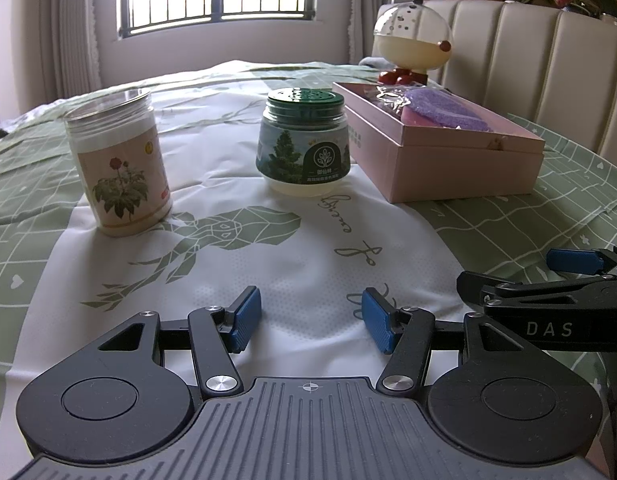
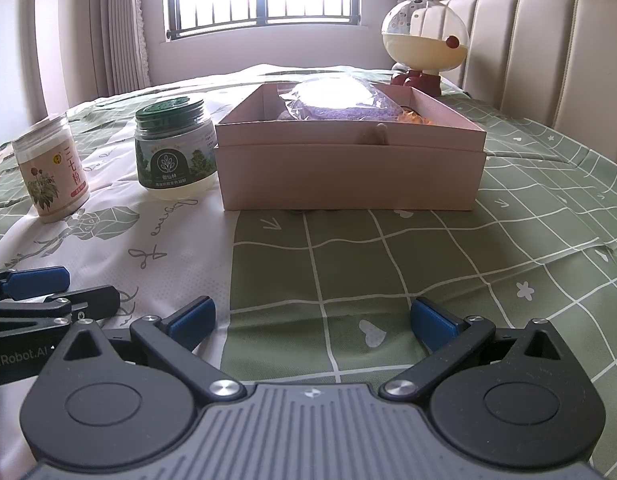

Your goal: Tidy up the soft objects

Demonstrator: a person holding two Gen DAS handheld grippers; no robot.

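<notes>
Pink box (image 2: 350, 168) straight ahead of right gripper (image 2: 312, 320), jaws spread, empty; purple sponge (image 2: 340, 110) bagged inside box, long axis across view; left gripper (image 1: 310, 322) spread, empty, box ahead-right; right hand nearer.

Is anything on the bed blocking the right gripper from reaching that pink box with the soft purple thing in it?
Nothing visible does. The right gripper is open and faces the pink box across bare bedspread. The green-lidded jar stands off to the box's left, and the left gripper is also off to the side.
</notes>
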